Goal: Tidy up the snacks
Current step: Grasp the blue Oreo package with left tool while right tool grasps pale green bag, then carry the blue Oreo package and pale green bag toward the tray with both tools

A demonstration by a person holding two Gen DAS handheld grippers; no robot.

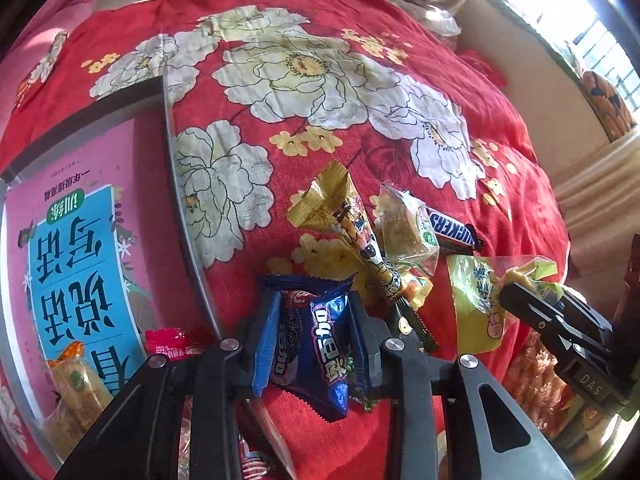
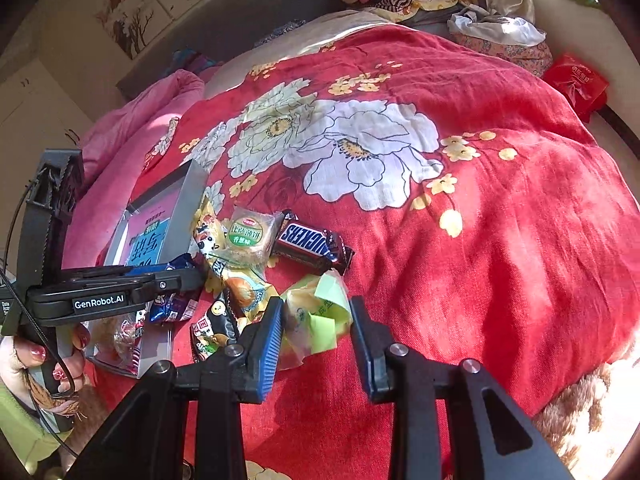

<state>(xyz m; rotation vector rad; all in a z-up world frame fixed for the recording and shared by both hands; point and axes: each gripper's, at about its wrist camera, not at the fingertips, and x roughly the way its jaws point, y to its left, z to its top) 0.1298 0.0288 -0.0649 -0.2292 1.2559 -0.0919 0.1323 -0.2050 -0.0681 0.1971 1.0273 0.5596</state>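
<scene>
My left gripper [image 1: 314, 340] is shut on a blue Oreo packet [image 1: 316, 352], held just above the red floral bedspread, beside the grey box [image 1: 188, 224]. My right gripper [image 2: 316, 328] is open, its fingers either side of a yellow-green packet [image 2: 320, 312] that lies on the bedspread; it also shows in the left wrist view [image 1: 480, 304]. A Snickers bar [image 2: 312, 242], a clear-wrapped cake [image 2: 250, 236] and a yellow cartoon packet [image 2: 224, 264] lie in a pile just beyond. The left gripper shows at left in the right wrist view [image 2: 176, 280].
The grey box holds a pink and blue booklet [image 1: 76, 248], a wrapped cake [image 1: 76, 384] and a red packet [image 1: 168, 342]. A red bag [image 2: 576, 80] and piled clothes [image 2: 492, 28] lie at the bed's far end. A pink quilt [image 2: 132, 132] lies to the left.
</scene>
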